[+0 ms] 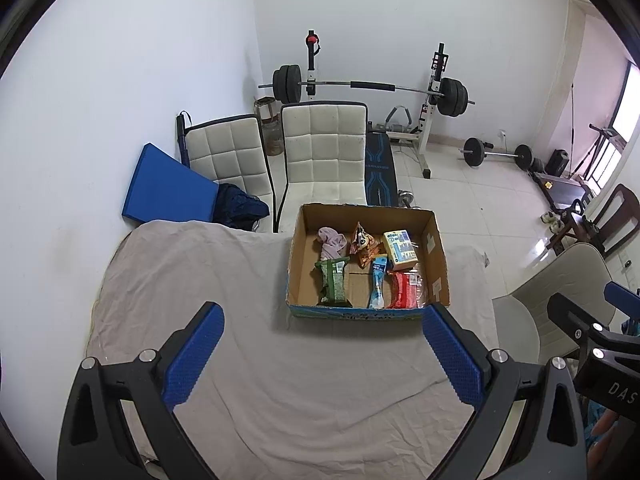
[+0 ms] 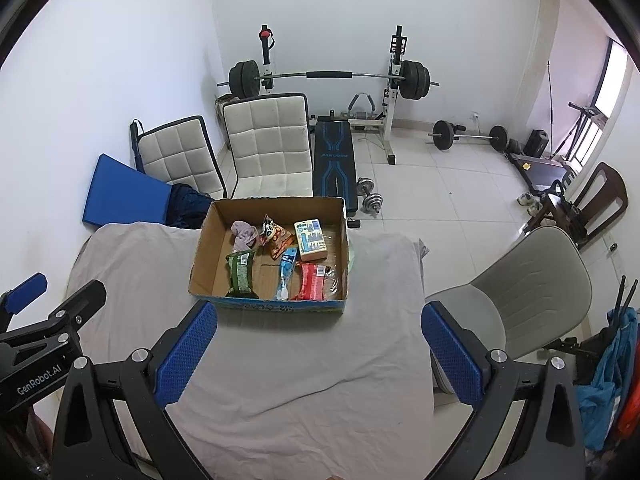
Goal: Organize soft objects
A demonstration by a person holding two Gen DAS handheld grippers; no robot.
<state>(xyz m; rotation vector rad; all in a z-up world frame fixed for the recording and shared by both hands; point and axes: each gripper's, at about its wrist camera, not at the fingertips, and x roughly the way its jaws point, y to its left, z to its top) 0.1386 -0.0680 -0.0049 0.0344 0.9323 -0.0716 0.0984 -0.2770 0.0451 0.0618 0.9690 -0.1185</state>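
An open cardboard box (image 1: 436, 248) (image 2: 204, 248) stands at the far side of a table covered with a grey cloth (image 1: 224, 288) (image 2: 312, 360). Inside lie a pink cloth (image 1: 332, 242) (image 2: 245, 233), a green packet (image 1: 332, 282) (image 2: 241, 272), an orange snack bag (image 1: 363, 245) (image 2: 274, 238), a yellow and blue box (image 1: 400, 249) (image 2: 310, 240), a blue packet (image 1: 377, 282) (image 2: 285, 270) and a red packet (image 1: 402, 290) (image 2: 312, 280). My left gripper (image 1: 322, 354) is open and empty above the cloth, short of the box. My right gripper (image 2: 320, 350) is open and empty too.
Two white padded chairs (image 1: 324, 152) (image 2: 268, 144) stand behind the table, with a blue mat (image 1: 164, 188) at the left wall. A barbell rack (image 1: 368, 88), bench and dumbbells fill the back. A beige chair (image 2: 516, 292) stands right of the table.
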